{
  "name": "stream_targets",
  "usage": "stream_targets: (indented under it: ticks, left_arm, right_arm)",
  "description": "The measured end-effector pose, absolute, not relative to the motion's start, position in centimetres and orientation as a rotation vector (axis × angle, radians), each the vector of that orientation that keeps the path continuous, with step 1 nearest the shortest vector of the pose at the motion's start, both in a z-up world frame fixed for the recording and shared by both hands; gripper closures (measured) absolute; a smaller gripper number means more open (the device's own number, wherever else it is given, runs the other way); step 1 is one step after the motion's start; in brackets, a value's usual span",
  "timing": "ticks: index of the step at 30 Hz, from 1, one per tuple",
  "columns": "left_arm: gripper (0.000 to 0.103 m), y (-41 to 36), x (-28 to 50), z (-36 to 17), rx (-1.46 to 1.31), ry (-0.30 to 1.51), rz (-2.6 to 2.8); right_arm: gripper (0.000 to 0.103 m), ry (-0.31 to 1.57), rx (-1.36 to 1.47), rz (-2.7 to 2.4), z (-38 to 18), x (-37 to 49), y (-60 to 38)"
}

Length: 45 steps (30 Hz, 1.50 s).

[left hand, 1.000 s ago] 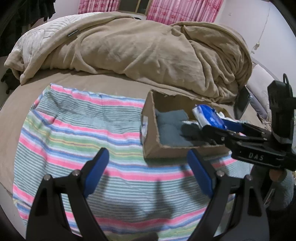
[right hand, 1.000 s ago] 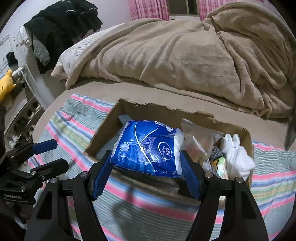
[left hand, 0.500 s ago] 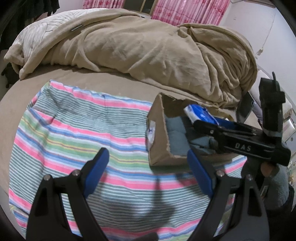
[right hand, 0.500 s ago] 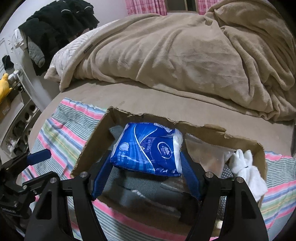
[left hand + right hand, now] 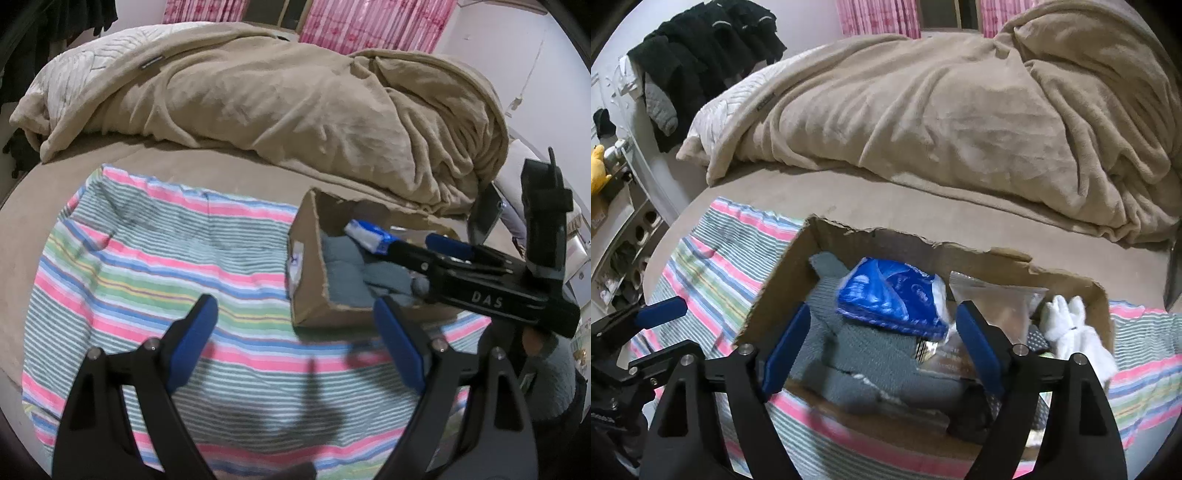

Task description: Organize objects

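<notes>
A torn cardboard box (image 5: 783,273) stands on a striped cloth (image 5: 147,266) on the bed; it also shows in the left wrist view (image 5: 306,288). A blue tissue pack (image 5: 886,299) lies loose in the box on grey cloth (image 5: 857,354), beside a clear bag (image 5: 993,299) and a white sock (image 5: 1071,325). My right gripper (image 5: 882,347) is open just above the box, with the pack in front of its fingertips. My left gripper (image 5: 299,347) is open and empty over the striped cloth, left of the box.
A rumpled beige blanket (image 5: 295,110) fills the far side of the bed. Dark clothes (image 5: 701,59) hang at the left wall above a shelf unit (image 5: 624,221). A white pillow (image 5: 517,170) lies at the right.
My right gripper has opened and let go of the blue tissue pack, which has dropped into the box. The left gripper has drawn back slightly to the left.
</notes>
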State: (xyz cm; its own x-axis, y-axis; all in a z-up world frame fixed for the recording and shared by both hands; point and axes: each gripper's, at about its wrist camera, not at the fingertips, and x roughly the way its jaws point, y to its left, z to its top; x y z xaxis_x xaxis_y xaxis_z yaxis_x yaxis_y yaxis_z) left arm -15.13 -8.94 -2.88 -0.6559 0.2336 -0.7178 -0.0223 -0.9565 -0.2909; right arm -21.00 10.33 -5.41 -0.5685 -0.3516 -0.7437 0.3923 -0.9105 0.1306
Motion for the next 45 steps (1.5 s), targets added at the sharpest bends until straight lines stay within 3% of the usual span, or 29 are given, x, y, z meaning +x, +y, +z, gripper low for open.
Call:
stream_targets:
  ticks: [45]
  left_arm:
    - [0.015,0.5,-5.8,-0.4,-1.231,-0.201,2.606]
  right_arm:
    - [0.019,-0.012,1.142,-2.597,-2.9,-5.8,19.1]
